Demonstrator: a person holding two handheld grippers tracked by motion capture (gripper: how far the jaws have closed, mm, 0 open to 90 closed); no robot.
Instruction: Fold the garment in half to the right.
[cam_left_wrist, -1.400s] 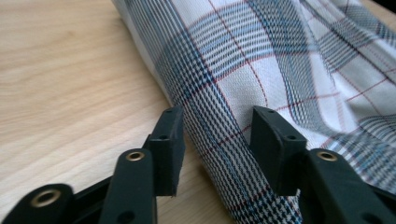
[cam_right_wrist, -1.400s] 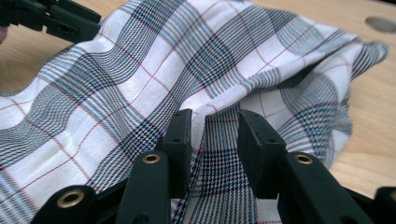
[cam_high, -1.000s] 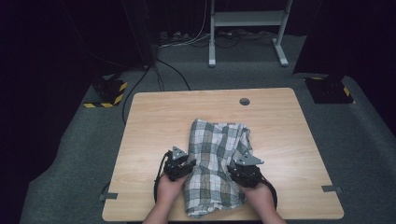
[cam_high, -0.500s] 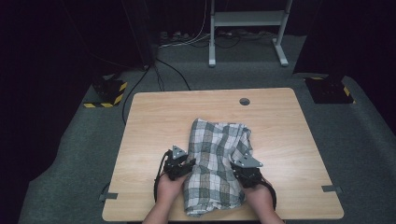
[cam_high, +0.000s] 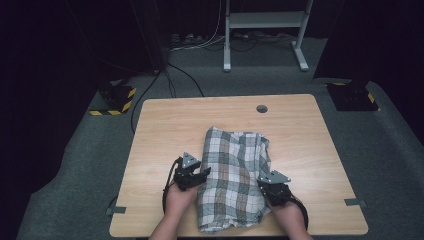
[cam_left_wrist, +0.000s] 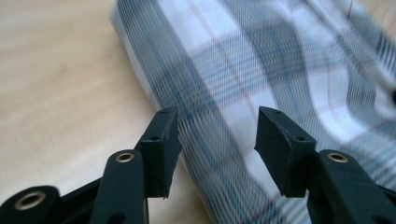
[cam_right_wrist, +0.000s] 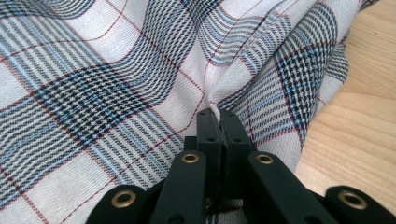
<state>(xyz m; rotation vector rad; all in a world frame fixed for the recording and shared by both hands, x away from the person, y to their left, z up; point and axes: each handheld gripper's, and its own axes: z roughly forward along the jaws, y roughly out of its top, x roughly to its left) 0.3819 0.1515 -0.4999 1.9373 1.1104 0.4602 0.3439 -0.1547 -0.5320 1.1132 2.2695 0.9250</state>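
A soft checked cloth in white, grey and blue with thin red lines (cam_high: 234, 182) lies folded on the near middle of the pale wooden table (cam_high: 160, 125), between the person's two hands. The left gripper (cam_high: 199, 175) sits at the cloth's left edge. Its black jaws have just been opening, and they stand apart with the cloth's folded edge below and between them, but the pads do not press on it. The right gripper (cam_right_wrist: 217, 119) is clenched tight on a small pinch of the cloth near its right edge, and a little white ridge of fabric pokes up between the pads. In the high view the right gripper (cam_high: 270, 186) rests at the cloth's right side, close to the front of the table. The cloth looks thin, light and floppy. It will likely bend, sag and wrinkle as soon as it is lifted, and it will not break. It is woven, so it should not be slippery, but one thin layer could slide out of a weak pinch. A good place to hold it seems to be the folded edges or the corners, with one gripper on each side, so that it hangs evenly. The table top is smooth, flat and hard, with a small round dark hole (cam_high: 261, 108) near its far edge.
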